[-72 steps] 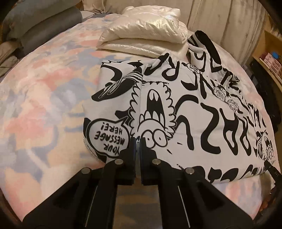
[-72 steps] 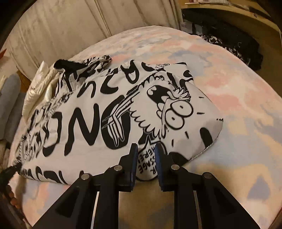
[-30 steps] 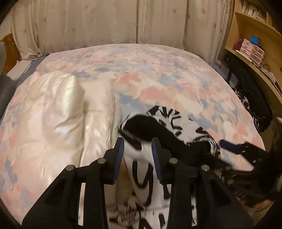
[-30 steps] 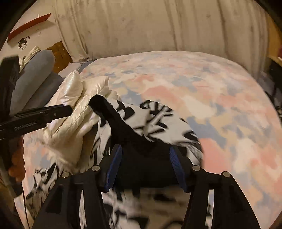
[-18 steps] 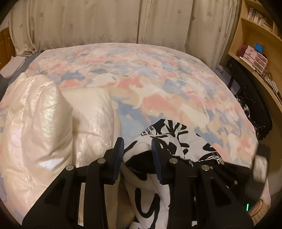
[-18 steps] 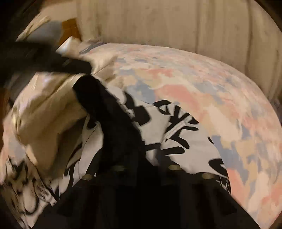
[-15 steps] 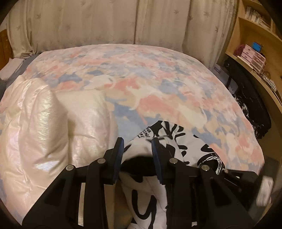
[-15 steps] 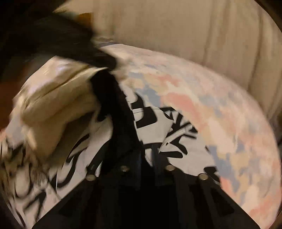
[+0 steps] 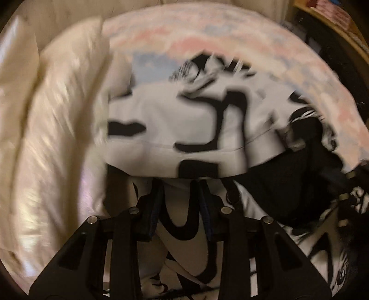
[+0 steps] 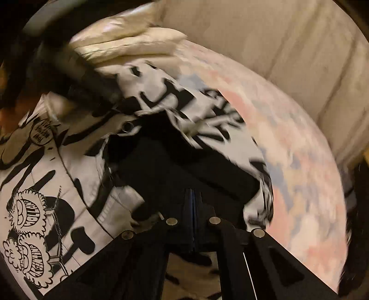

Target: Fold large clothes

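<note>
A white hoodie [image 9: 175, 129] with black cartoon lettering and a black lining lies bunched on the bed, its upper part folded over. In the blurred left wrist view my left gripper [image 9: 181, 198] points steeply down, its jaws narrowly apart with a thick fold of the printed cloth between them. In the right wrist view my right gripper [image 10: 192, 200] has its jaws pressed together in the black lining of the hoodie [image 10: 46, 184]. The left gripper [image 10: 87, 73] shows there as a dark blurred bar at the upper left, a hand behind it.
A shiny cream puffy jacket [image 9: 53, 138] lies at the hoodie's left and also shows in the right wrist view [image 10: 129, 41]. The pastel patterned bed cover [image 10: 299, 150] stretches beyond. Pale curtains [image 10: 276, 46] hang behind. A wooden shelf [image 9: 334, 18] stands at the right.
Both grippers have dropped toward the bed with the hoodie. The right jaws, open a second ago, have shut in the black lining. The hoodie's upper part has come down forward.
</note>
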`<state>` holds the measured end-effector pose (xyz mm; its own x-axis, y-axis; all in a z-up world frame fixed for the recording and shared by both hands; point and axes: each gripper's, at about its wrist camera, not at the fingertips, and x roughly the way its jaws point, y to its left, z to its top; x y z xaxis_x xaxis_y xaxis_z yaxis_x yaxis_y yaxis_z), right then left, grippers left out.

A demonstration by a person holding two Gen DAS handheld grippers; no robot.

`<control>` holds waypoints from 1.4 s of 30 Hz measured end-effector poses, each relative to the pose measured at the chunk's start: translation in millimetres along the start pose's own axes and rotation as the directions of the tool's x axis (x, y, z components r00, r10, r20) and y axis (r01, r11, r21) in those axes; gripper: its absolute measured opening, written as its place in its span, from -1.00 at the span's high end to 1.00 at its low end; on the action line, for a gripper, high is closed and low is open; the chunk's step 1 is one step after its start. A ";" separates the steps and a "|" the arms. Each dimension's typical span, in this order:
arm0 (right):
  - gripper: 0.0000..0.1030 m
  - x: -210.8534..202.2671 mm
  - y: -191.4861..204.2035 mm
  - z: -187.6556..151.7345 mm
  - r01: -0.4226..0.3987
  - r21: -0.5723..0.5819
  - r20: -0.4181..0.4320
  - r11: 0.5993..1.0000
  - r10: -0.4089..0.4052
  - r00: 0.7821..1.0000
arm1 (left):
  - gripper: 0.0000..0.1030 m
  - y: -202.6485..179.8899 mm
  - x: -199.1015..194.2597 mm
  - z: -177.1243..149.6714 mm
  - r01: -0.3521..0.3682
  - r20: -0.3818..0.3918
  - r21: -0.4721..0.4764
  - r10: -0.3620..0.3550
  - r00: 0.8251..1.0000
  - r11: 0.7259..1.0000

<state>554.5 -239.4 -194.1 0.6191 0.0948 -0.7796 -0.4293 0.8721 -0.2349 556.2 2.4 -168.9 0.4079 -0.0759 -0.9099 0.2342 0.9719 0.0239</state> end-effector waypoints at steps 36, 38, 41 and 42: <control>0.94 -83.3 -17.3 49.6 -0.191 0.047 0.400 0.980 0.157 0.903 | 0.46 1.3 -46.1 -69.3 0.115 0.098 -0.052 -0.109 0.989 0.992; 0.94 -109.8 8.8 32.9 -0.178 -0.037 0.422 0.983 0.177 0.889 | 0.46 3.9 -64.7 -94.8 0.153 0.092 -0.051 -0.148 0.985 0.987; 0.94 -143.6 44.4 -5.8 -0.136 -0.136 0.421 0.981 0.182 0.889 | 0.46 9.3 -89.6 -138.4 0.200 0.078 -0.049 -0.196 0.977 0.978; 0.94 -152.4 54.1 -17.7 -0.118 -0.162 0.416 0.980 0.176 0.892 | 0.46 10.9 -96.6 -152.7 0.207 0.073 -0.047 -0.203 0.976 0.977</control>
<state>425.2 -215.1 -98.3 0.7503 0.4377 -0.4954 -0.6000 0.7656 -0.2323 384.7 54.4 -144.0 0.4155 -0.2878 -0.8629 0.2719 0.9446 -0.1841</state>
